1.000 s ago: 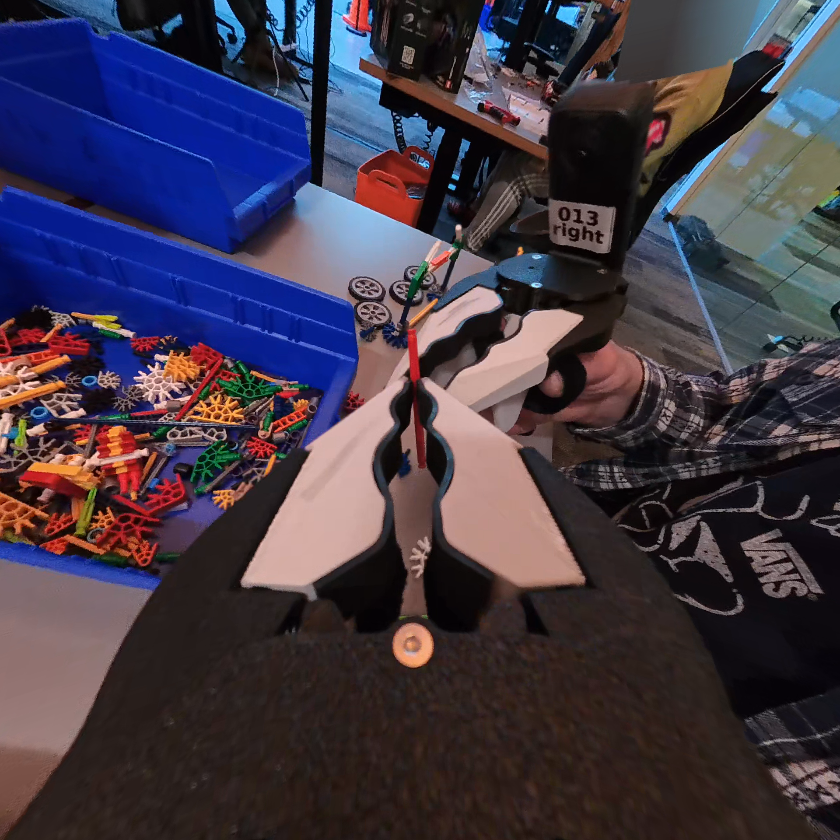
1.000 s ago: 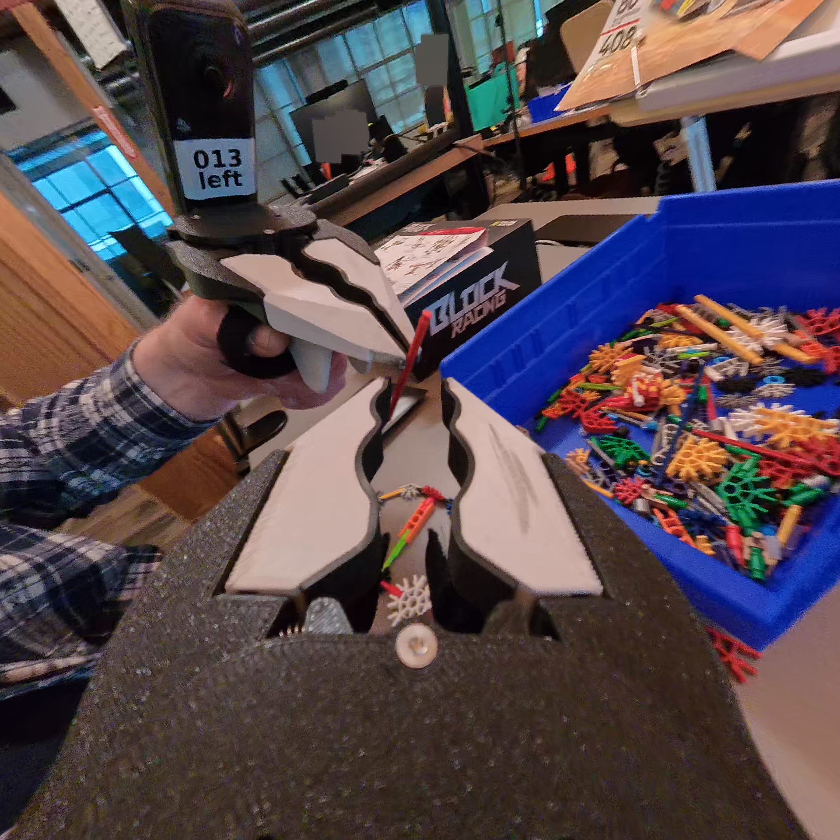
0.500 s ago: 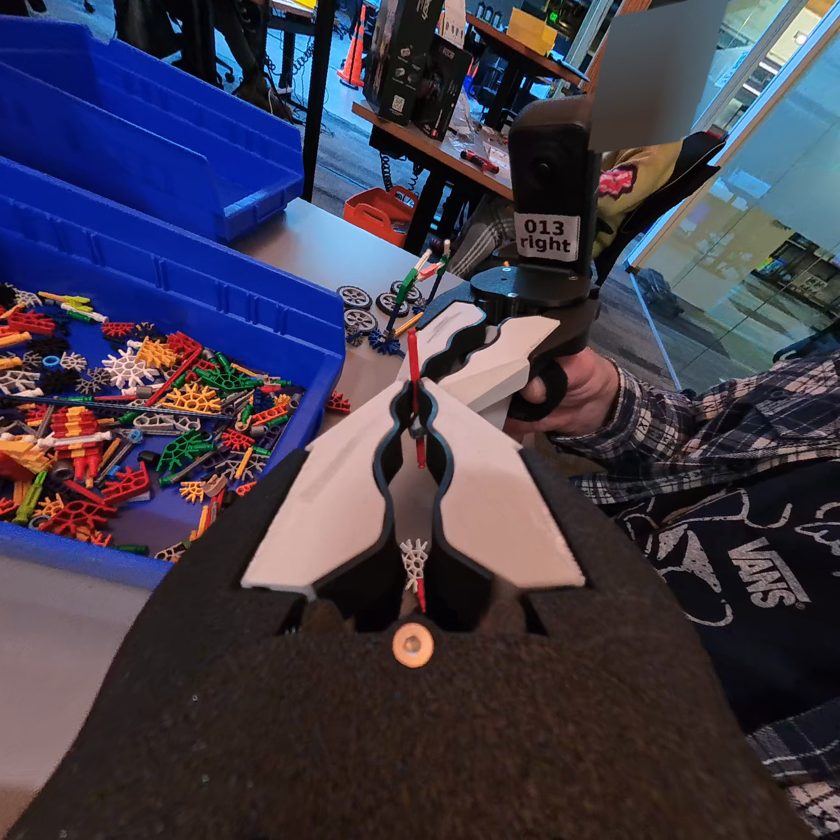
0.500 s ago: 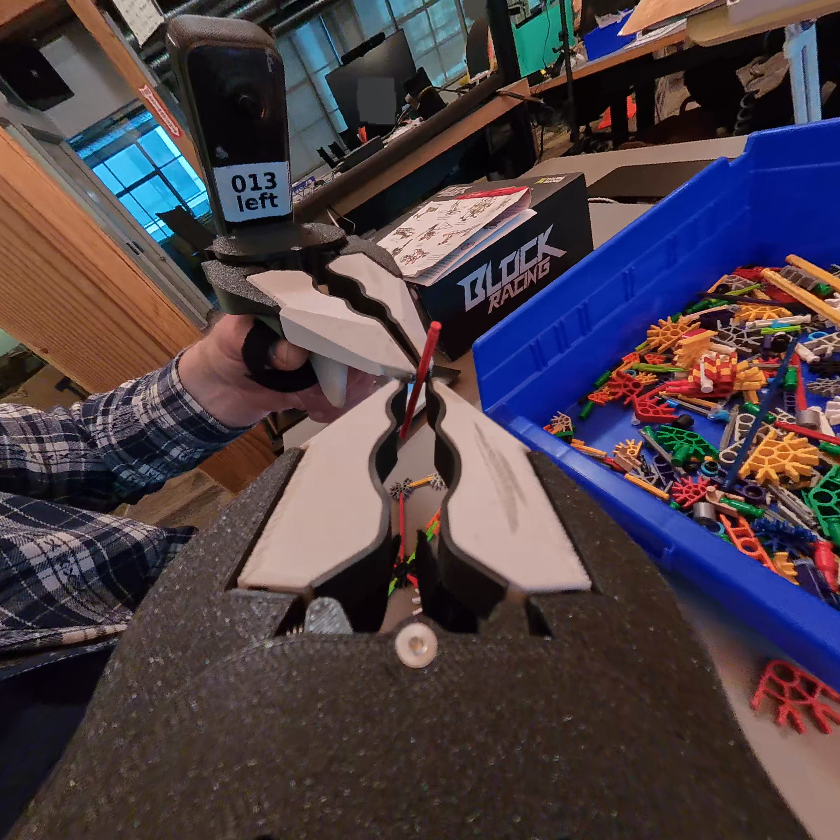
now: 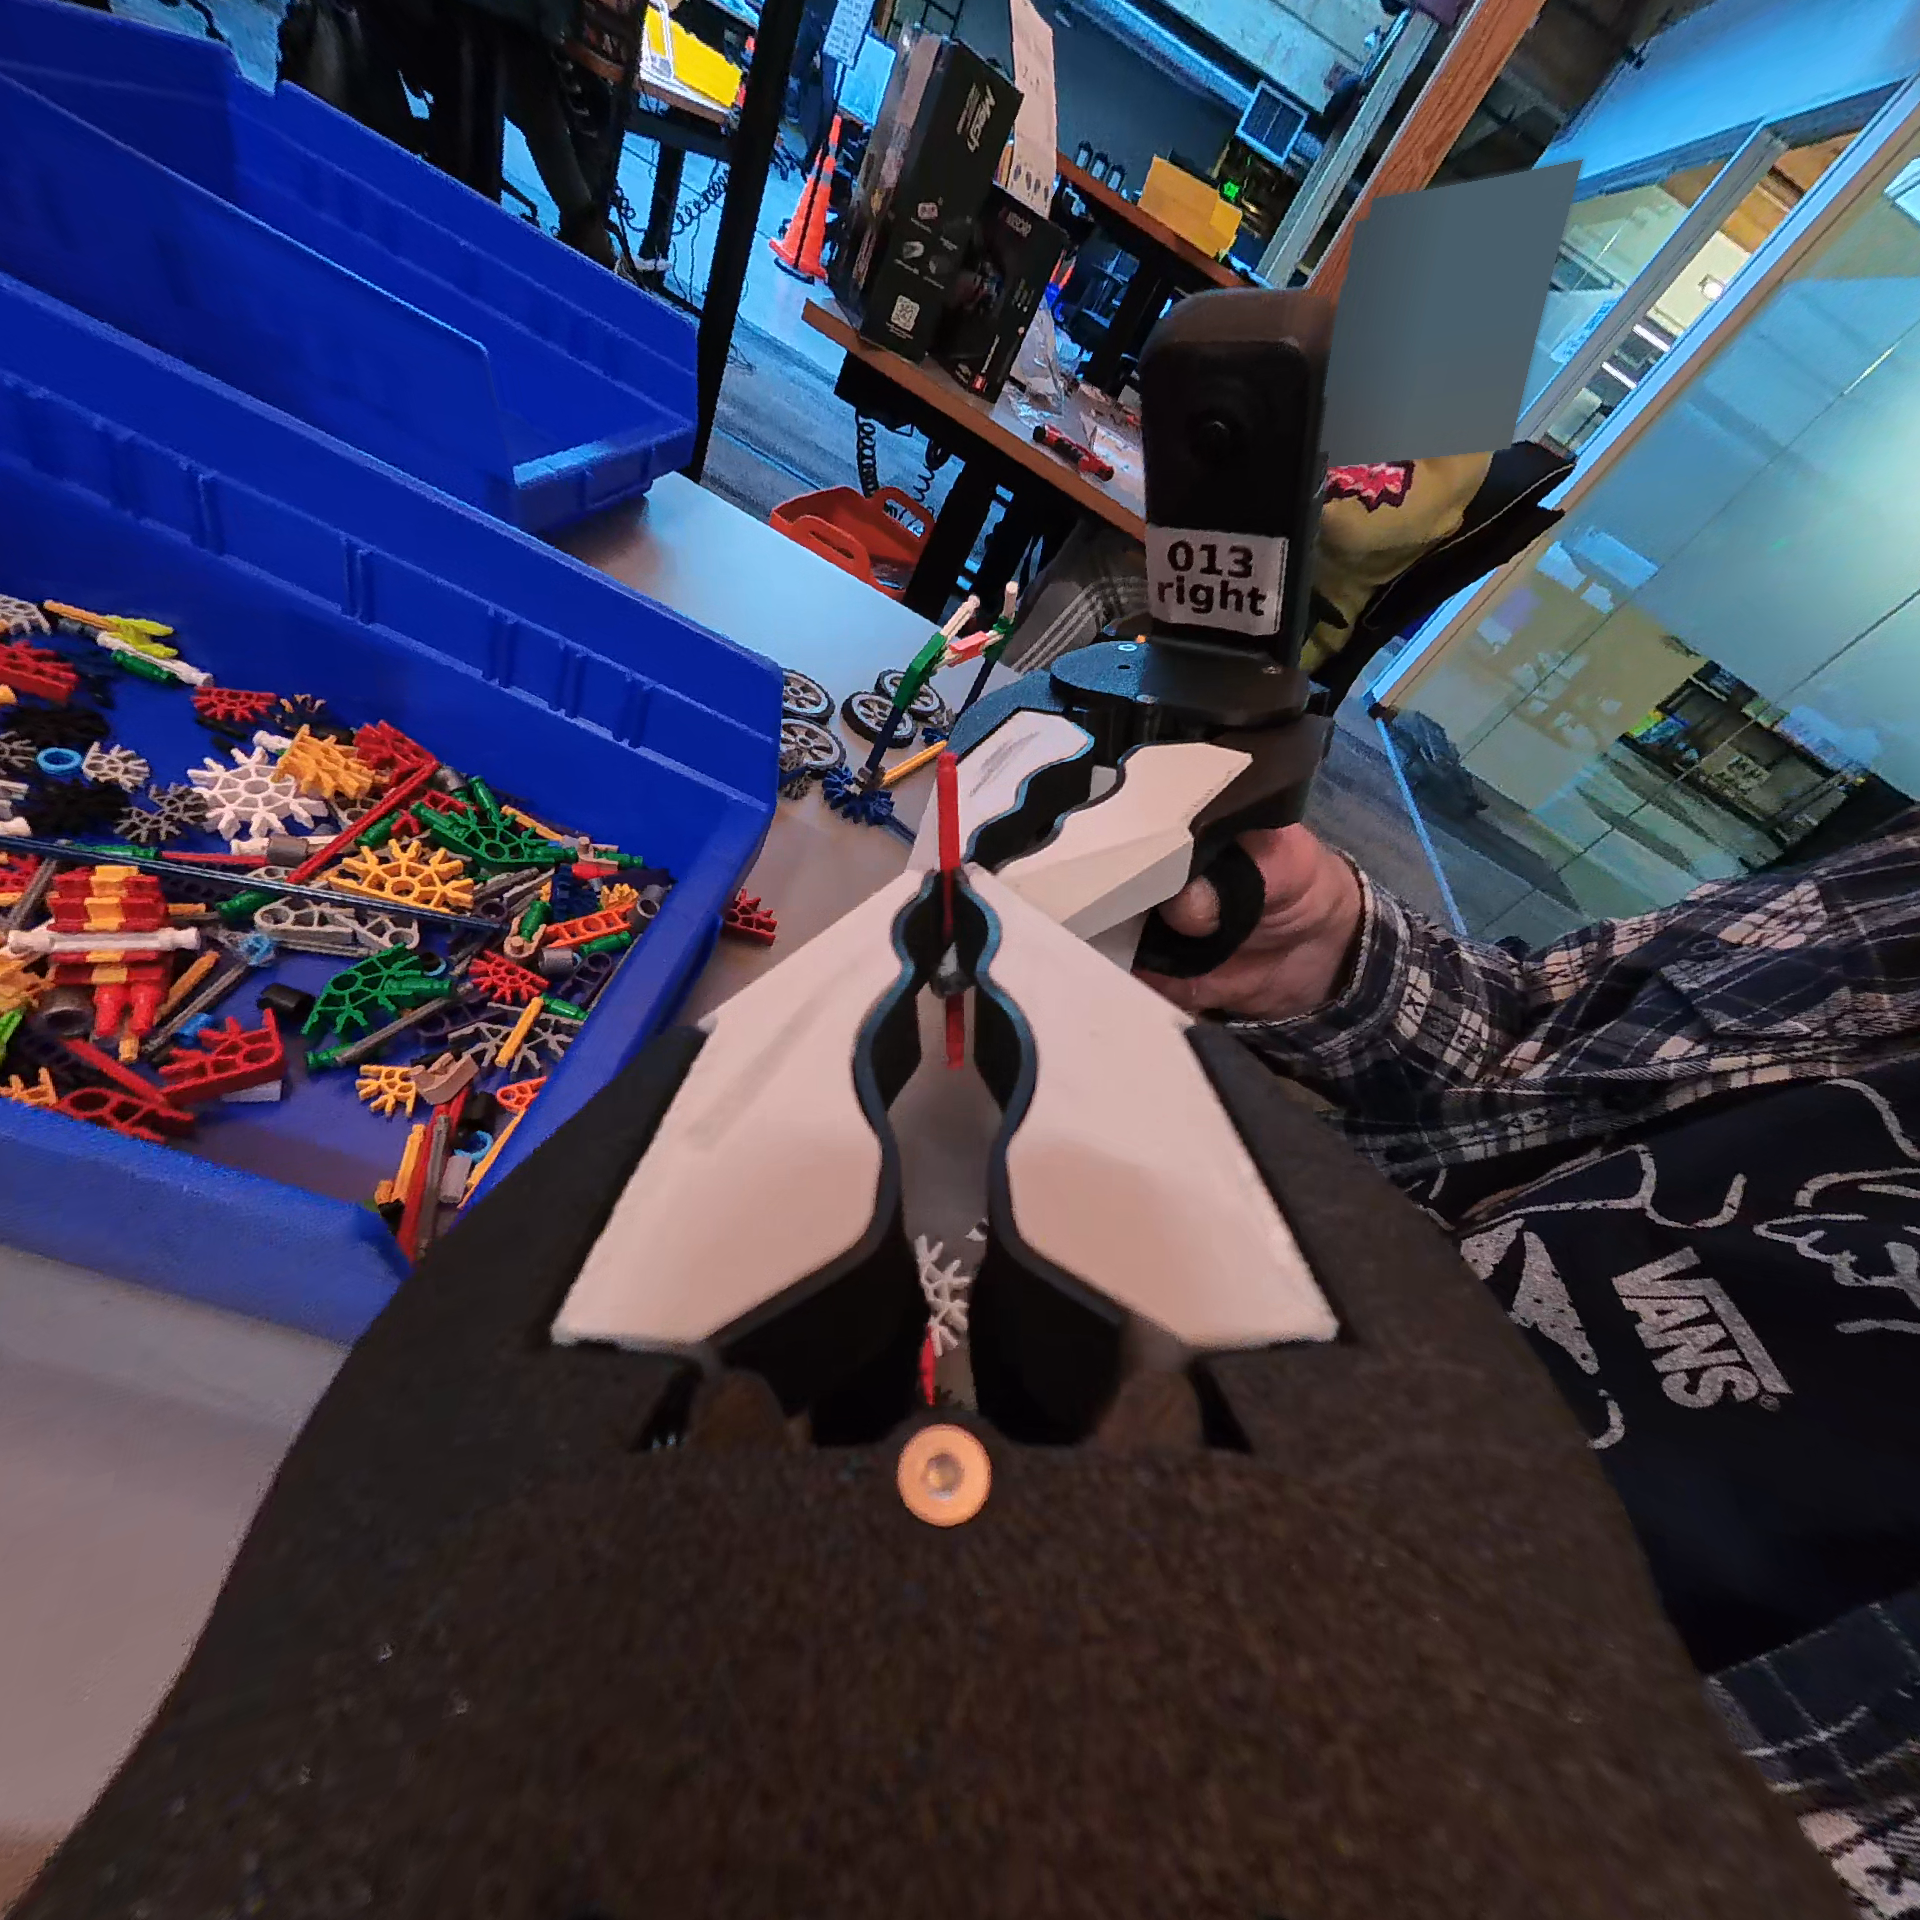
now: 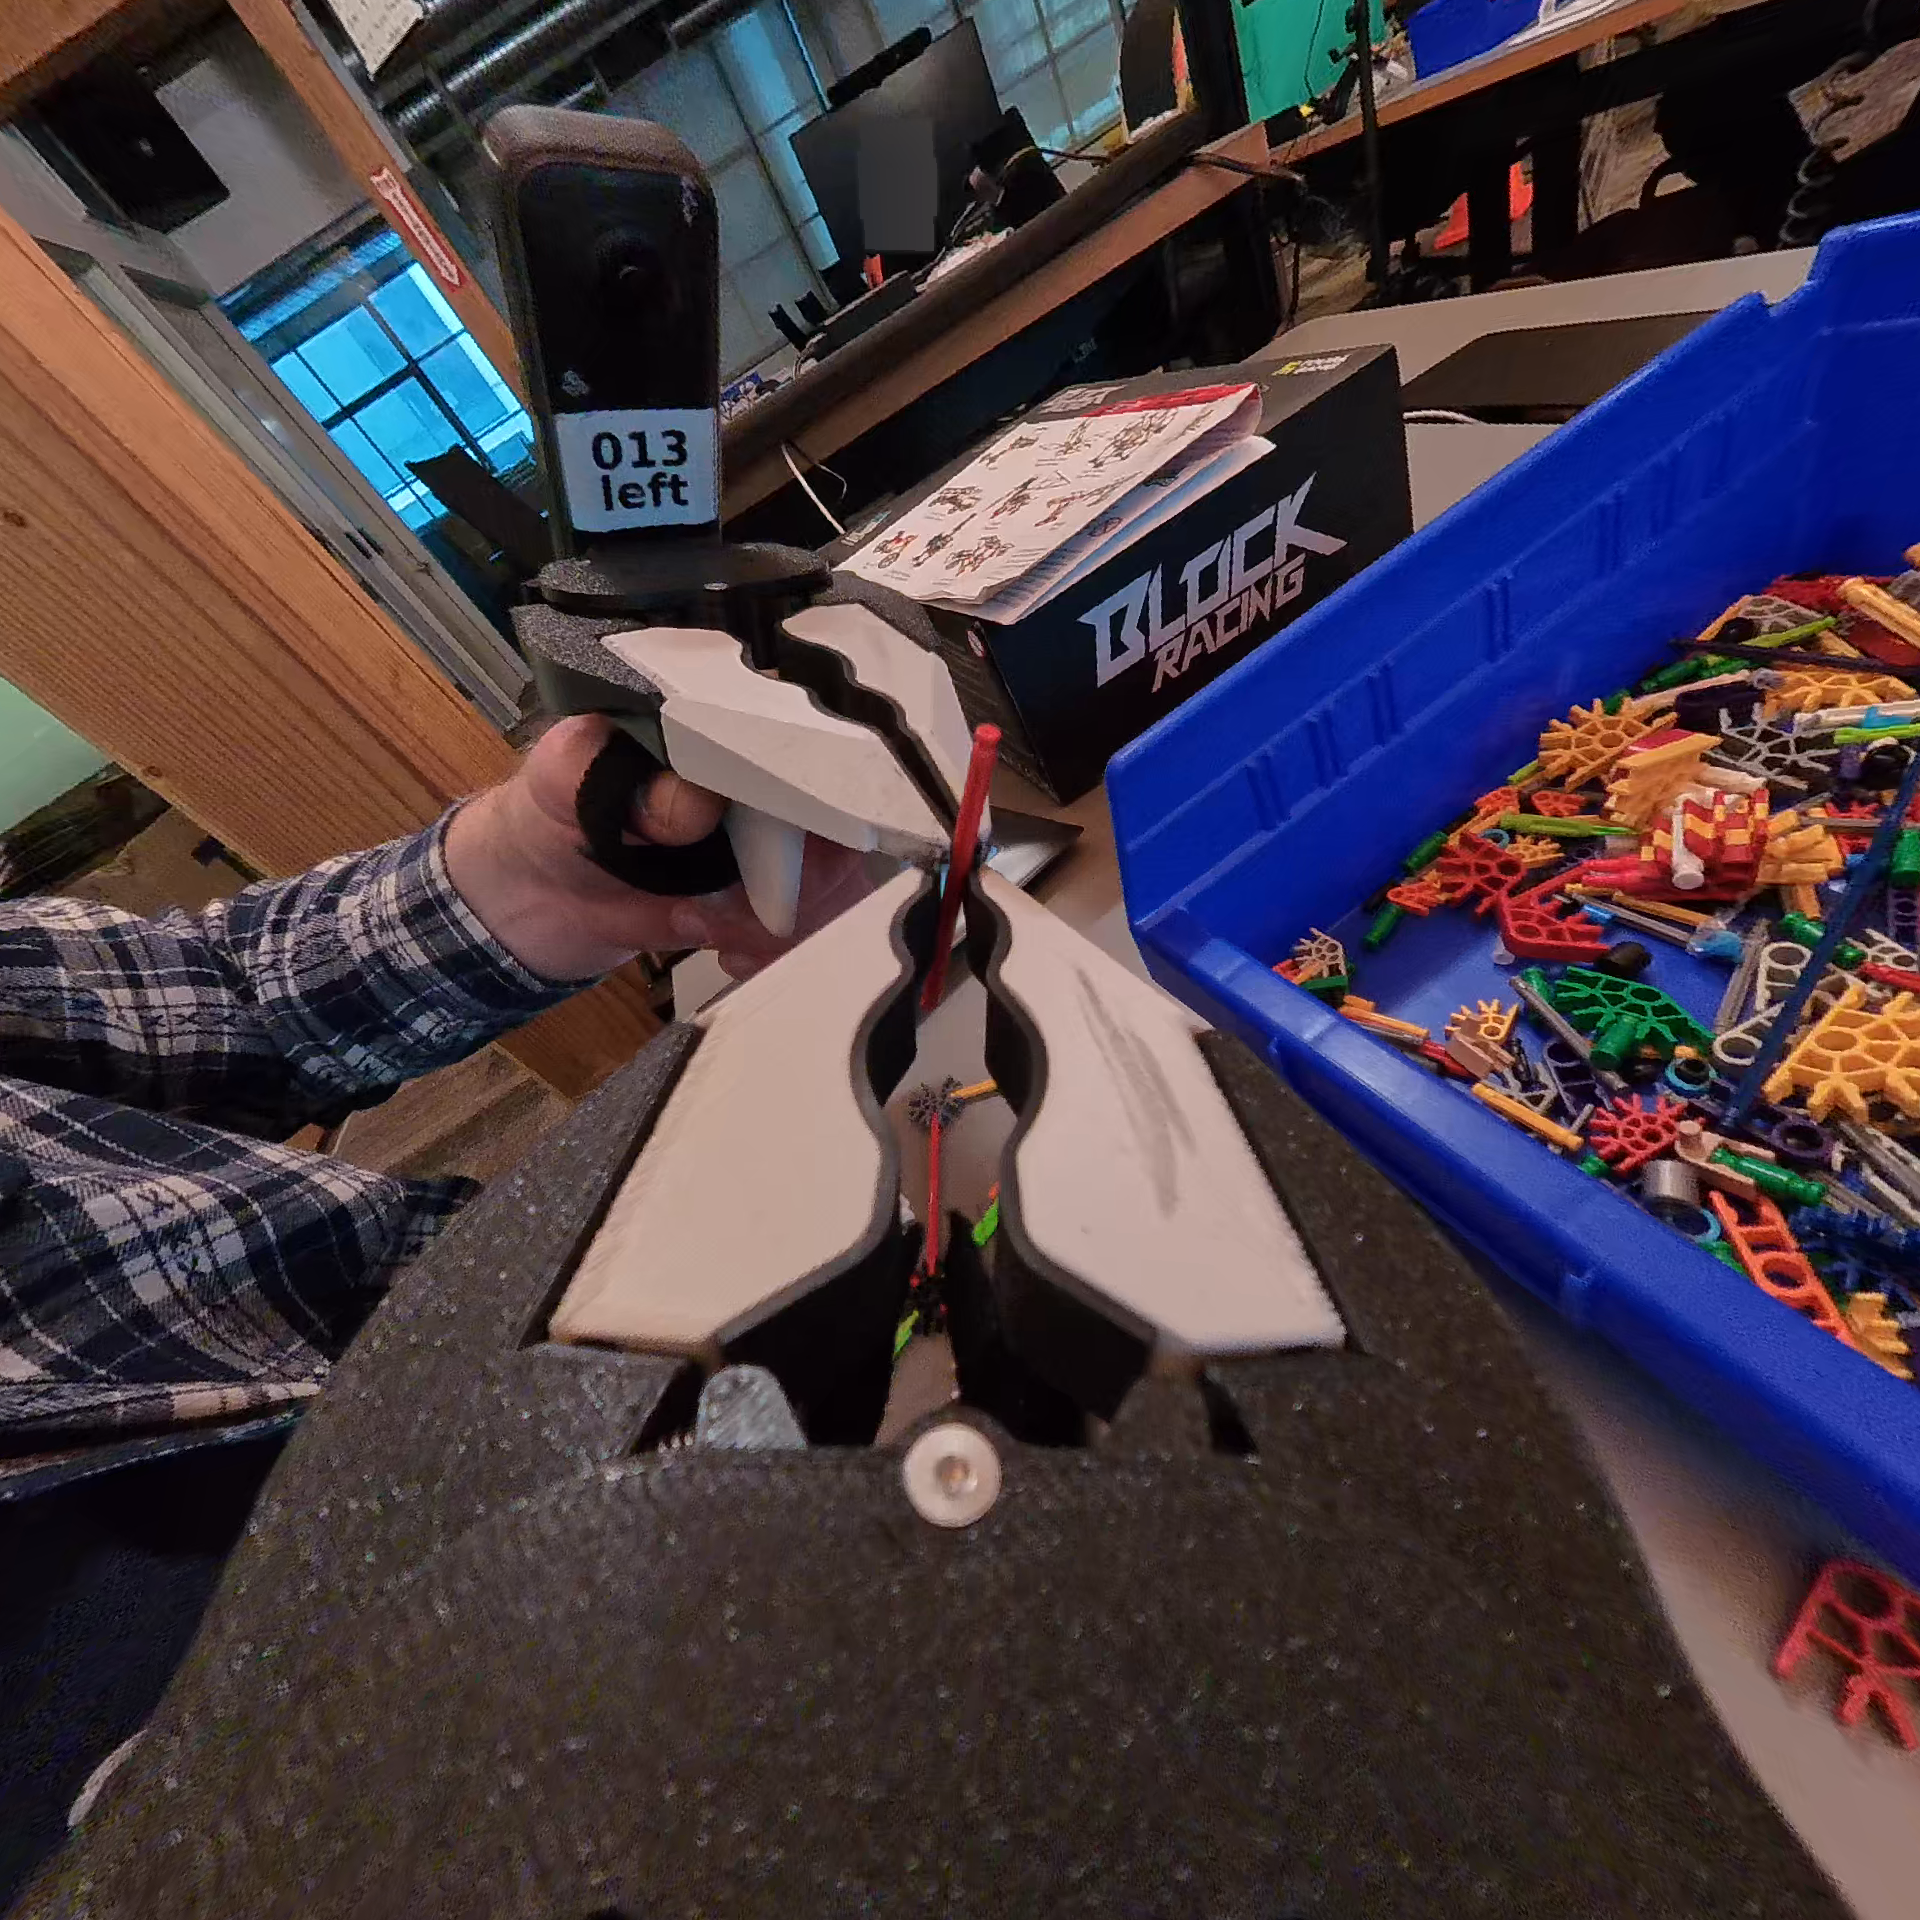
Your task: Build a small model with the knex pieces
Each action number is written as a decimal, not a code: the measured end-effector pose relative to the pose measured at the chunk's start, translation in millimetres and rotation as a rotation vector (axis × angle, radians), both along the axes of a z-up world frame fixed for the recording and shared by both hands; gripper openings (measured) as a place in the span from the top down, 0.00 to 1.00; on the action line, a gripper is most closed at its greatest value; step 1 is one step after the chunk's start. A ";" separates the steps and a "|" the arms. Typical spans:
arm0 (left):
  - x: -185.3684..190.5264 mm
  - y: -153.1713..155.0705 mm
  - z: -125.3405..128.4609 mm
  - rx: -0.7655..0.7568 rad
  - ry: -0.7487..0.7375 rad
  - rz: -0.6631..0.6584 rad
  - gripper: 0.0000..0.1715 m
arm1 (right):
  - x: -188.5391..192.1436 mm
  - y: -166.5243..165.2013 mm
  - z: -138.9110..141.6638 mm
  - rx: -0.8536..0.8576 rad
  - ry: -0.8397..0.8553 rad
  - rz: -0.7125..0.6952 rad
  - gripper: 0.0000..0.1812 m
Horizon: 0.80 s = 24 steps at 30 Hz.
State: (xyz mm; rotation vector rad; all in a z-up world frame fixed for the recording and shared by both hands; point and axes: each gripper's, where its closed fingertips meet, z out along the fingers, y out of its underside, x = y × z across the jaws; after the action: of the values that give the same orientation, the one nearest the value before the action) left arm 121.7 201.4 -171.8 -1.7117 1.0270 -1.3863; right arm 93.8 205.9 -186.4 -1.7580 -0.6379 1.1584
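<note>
Both white-and-black two-finger grippers, left (image 5: 948, 904) and right (image 6: 951, 883), pinch one thin red plastic rod (image 5: 948, 831) tip to tip, upright and clear of the grey table (image 5: 748, 582), with the blue parts bin (image 5: 623, 665) just beside them.

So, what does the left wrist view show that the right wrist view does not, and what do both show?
Only the left wrist view shows the small black wheels on the grey table, the empty blue bin farther back and the right gripper from outside.

Only the right wrist view shows the black box with an open booklet on it, and the left gripper from outside.

Both show the red rod pinched by both grippers, and the blue bin of coloured parts.
</note>
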 end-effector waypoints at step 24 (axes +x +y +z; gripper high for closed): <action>-10.5 -0.5 9.7 -0.022 -0.080 0.006 1.00 | -20.3 -3.0 -1.3 -0.031 -0.003 0.100 0.99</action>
State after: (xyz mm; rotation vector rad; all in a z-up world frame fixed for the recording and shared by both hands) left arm 111.2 200.9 -162.1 -1.6596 0.9651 -1.4559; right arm 73.5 202.9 -187.7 -1.7714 -0.7196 1.2401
